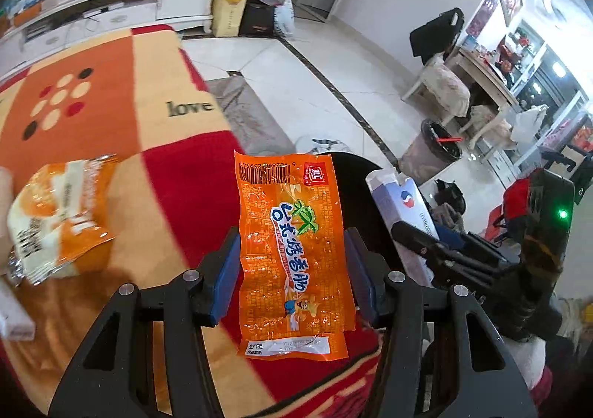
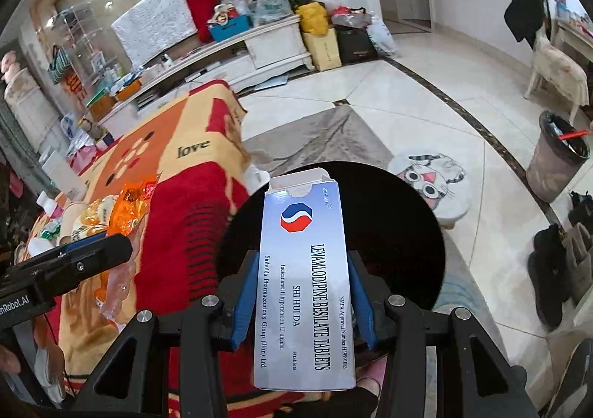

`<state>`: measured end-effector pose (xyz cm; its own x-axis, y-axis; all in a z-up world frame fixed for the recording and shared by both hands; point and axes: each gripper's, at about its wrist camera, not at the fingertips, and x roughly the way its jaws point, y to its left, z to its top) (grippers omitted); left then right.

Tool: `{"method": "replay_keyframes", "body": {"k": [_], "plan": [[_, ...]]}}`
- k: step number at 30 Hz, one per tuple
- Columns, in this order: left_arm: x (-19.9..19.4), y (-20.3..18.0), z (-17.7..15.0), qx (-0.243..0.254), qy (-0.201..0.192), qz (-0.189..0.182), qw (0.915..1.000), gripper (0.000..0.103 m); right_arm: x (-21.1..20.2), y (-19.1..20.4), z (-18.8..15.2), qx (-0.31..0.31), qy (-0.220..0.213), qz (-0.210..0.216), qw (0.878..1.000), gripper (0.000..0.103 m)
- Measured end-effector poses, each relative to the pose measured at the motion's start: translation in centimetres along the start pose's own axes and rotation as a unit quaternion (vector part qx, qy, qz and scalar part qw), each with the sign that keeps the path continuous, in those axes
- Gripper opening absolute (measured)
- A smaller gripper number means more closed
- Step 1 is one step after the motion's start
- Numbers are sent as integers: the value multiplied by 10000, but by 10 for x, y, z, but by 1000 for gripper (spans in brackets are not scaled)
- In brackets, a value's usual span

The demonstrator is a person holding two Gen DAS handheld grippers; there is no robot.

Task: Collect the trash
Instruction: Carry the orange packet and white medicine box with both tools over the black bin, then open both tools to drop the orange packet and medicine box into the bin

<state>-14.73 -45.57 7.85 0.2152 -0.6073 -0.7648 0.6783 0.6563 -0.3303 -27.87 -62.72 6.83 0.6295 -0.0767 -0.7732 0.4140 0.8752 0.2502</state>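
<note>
**Both claws carry trash at the blanket's edge**

The left gripper (image 1: pixel 292 266) is clamped on an orange sausage wrapper (image 1: pixel 292 254). The wrapper stands flat between the two blue pads (image 1: pixel 226 269), one long edge against each pad, its barcode end sticking out well past the fingertips and its white label end back toward the camera. The pack looks flat and empty.

The right gripper (image 2: pixel 302 292) is clamped on a pale blue tablet box (image 2: pixel 304 280). The box lies lengthwise along the fingers, its long sides pinched by the blue pads (image 2: pixel 246 299), and its opened top flap reaches far beyond the tips. In the left wrist view the same box (image 1: pixel 393 203) shows to the right of the wrapper, with the other claw around it.

Both held pieces hang over a black round opening (image 2: pixel 393 217), seemingly a dark bin or bag; what it is cannot be told for sure. It sits just off the near right corner of the table, which is covered with a red, orange and cream blanket (image 1: pixel 111 91) printed with "love".

On the blanket, near its left edge, lies another orange and white snack packet (image 1: pixel 63 214), well apart from the left claw. A grey waste bin (image 2: pixel 556 162) with a dark liner stands on the tiled floor farther off, to the right, beside a cat-face stool (image 2: pixel 430 184).
</note>
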Motion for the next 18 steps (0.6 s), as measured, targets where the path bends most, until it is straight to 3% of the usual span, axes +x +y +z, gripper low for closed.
{"method": "replay_keyframes", "body": {"k": [15, 18], "plan": [[32, -19, 12, 32, 85, -312, 9995, 53, 11, -29, 8, 225, 35, -195, 9995, 44], [35, -19, 13, -52, 10, -526, 9986, 60, 9, -31, 11, 287, -66, -283, 9992, 48]]}}
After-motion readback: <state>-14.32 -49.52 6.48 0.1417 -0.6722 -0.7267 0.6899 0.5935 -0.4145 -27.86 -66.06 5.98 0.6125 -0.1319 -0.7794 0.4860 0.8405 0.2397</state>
